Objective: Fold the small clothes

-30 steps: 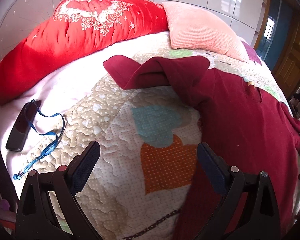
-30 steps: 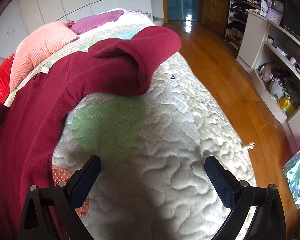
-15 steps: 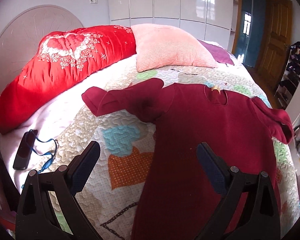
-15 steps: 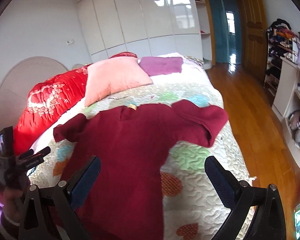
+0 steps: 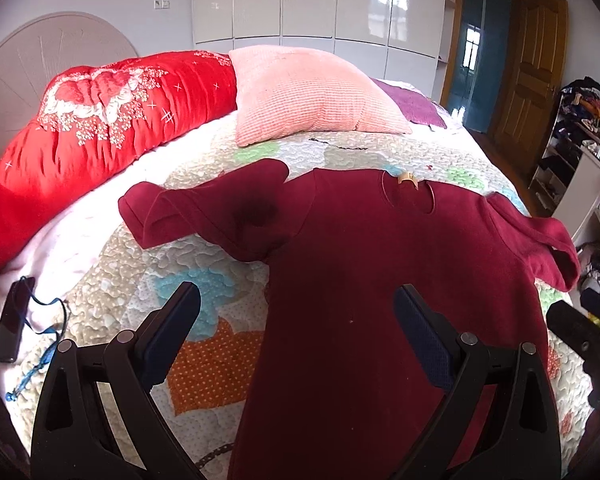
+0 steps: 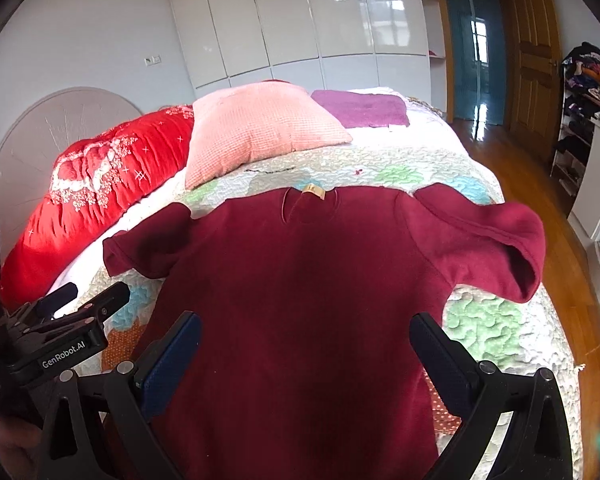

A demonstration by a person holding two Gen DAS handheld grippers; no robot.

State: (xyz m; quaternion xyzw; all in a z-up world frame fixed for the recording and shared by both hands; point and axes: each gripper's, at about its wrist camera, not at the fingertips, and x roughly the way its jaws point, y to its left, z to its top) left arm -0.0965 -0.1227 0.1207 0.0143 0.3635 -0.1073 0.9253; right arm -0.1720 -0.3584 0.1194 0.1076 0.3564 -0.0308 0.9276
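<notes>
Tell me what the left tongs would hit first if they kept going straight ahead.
Probably the maroon shirt spread on the quilt; the open left tongs point at its body, though depth is unclear.

maroon shirt (image 5: 364, 280), pastel patchwork quilt (image 5: 204, 248), red embroidered bolster (image 5: 100, 120), pink pillow (image 5: 312, 96)

Glossy white wardrobe doors (image 6: 340, 20) line the rear wall and reflect window light. A round pale headboard (image 6: 60, 128) stands at left. Wooden floor (image 6: 512, 168) extends right toward a wooden door (image 6: 534, 56) and open shelving (image 6: 584, 120).
</notes>
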